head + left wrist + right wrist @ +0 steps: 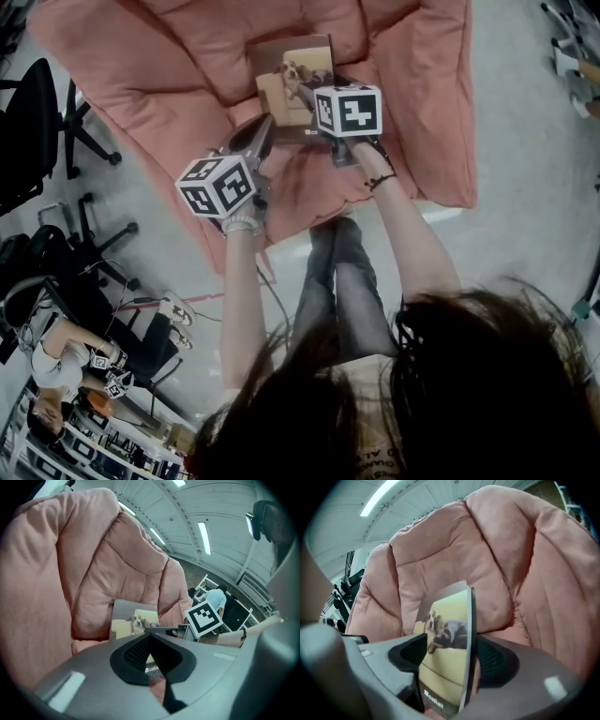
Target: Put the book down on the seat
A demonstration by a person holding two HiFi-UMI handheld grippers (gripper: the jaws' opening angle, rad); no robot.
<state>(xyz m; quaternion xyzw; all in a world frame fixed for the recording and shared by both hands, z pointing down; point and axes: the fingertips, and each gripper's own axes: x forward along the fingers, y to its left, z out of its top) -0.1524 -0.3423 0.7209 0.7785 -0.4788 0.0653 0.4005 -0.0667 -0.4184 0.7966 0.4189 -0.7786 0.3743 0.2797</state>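
A thin book [295,84] with a dog photo on its cover stands on the pink cushioned seat [187,84], leaning toward the backrest. My right gripper [319,131] straddles its lower right edge. In the right gripper view the book [450,644] runs edge-on between the wide open jaws of the right gripper [445,648], and the right pad [497,660] stands clear of it. My left gripper [265,127] points at the book's lower left corner. In the left gripper view the left gripper [150,634] has its tips together in front of the cover [133,623].
The pink cushion [511,573] fills the space behind and beside the book. Black office chairs [37,122] stand on the grey floor at the left. A seated person [56,366] is at the lower left. The holder's legs [337,281] stand just before the seat's front edge.
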